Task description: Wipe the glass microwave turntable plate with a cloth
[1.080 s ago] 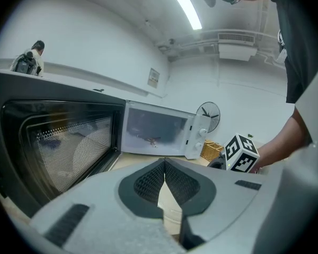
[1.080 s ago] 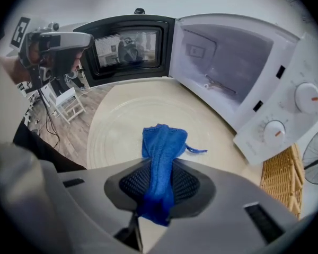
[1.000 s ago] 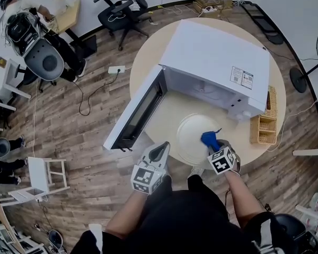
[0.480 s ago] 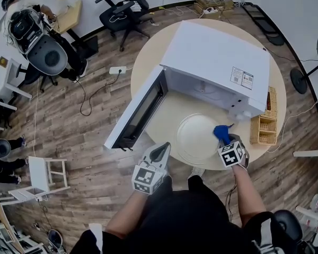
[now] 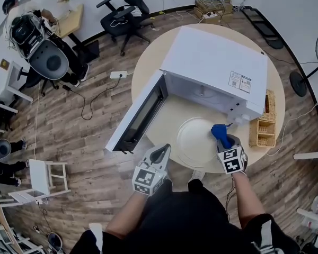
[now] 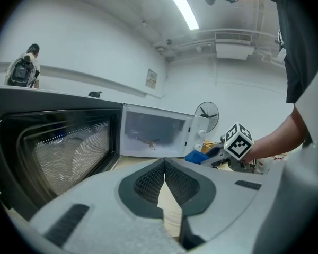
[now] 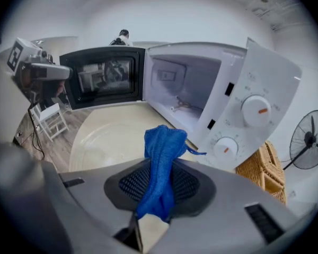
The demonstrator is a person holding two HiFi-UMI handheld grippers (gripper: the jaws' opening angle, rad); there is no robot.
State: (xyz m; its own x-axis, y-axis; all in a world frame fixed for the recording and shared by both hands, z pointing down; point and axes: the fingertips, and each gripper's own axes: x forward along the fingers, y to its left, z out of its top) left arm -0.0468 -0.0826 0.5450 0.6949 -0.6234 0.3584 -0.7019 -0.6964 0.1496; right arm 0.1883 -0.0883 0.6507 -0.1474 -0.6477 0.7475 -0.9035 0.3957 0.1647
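Grey-padded left gripper [image 5: 160, 151] hangs at the near edge of the round table [image 5: 148, 57], its jaws pressed together on nothing. It sits just left of the glass plate [image 5: 193, 136]. The plate lies flat before the microwave [image 5: 214, 62], whose open door [image 5: 140, 112] juts out past the table's left edge. At the plate's right rim, the right gripper [image 5: 224, 140] is clamped on the blue cloth [image 5: 220, 131]. A wicker basket [image 5: 259, 128] stands near on its right. The right gripper view alone shows the cloth bunched between the pads [image 7: 188, 184], with its free end poking forward over the plate.
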